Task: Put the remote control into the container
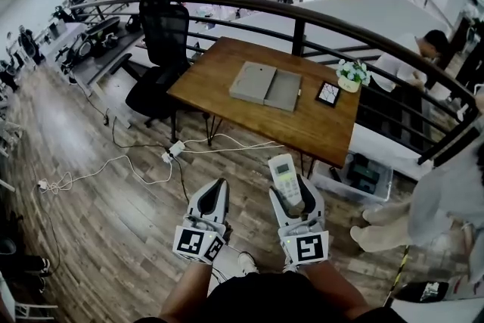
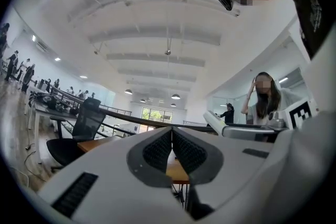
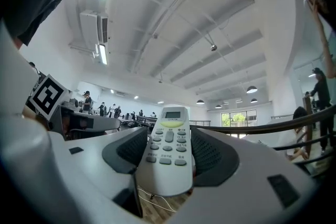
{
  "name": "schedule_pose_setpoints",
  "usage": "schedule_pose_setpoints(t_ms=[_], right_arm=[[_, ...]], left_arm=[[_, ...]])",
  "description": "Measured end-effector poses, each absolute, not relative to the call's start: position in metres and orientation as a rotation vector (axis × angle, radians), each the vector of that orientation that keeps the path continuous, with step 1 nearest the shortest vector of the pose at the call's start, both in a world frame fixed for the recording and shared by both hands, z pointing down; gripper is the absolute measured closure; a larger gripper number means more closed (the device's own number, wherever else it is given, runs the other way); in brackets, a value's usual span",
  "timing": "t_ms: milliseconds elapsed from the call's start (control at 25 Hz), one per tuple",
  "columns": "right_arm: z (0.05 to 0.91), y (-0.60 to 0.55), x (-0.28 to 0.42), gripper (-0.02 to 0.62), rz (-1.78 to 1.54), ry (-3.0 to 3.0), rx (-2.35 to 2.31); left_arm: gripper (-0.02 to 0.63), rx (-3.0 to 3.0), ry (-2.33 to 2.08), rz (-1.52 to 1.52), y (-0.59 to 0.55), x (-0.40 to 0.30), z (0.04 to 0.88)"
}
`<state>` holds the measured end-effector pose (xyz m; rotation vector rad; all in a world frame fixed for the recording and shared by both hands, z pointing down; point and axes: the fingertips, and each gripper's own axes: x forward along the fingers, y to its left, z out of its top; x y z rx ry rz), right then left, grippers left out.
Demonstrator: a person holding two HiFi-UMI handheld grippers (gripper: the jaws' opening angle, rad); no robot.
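Note:
A white remote control (image 1: 285, 179) with a small screen and grey buttons sits lengthwise between the jaws of my right gripper (image 1: 295, 194), which is shut on it. In the right gripper view the remote control (image 3: 169, 150) fills the gap between the two dark pads, and my right gripper (image 3: 168, 139) points slightly upward. My left gripper (image 1: 217, 189) hangs beside it, shut with nothing in it; its pads meet in the left gripper view (image 2: 171, 136). The container (image 1: 265, 85), a flat grey box lying open, rests on the wooden table (image 1: 219, 68) ahead, well beyond both grippers.
A small potted plant (image 1: 352, 74) and a dark framed picture (image 1: 328, 93) stand on the table's right end. A black office chair (image 1: 162, 41) is at its left, a curved black railing (image 1: 302, 19) behind. A power strip with cables (image 1: 174, 151) lies on the floor; a person (image 1: 446, 200) stands at right.

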<state>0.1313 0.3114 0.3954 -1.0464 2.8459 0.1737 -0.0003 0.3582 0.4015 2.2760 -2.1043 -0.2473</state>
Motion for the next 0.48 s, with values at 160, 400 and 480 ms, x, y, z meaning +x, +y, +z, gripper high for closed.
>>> schedule_pose_setpoints(t_ms=[160,400,480], right_arm=[[0.396,0.310,0.118,0.324,0.164,2.825,-1.077],[0.394,0.295,0.097,0.324,0.179,2.844,-1.100],[0.393,0.286,0.091,0.324,0.163,2.831,-1.109]], left_arm=[[0.598,2.316,-2.094,-0.208,0.358,-0.016,0.407],[0.598,2.338,-2.095,-0.184,0.341,-0.036,0.405],[0.598,2.346,-2.072,-0.210,0.330,-0.041,0.404]])
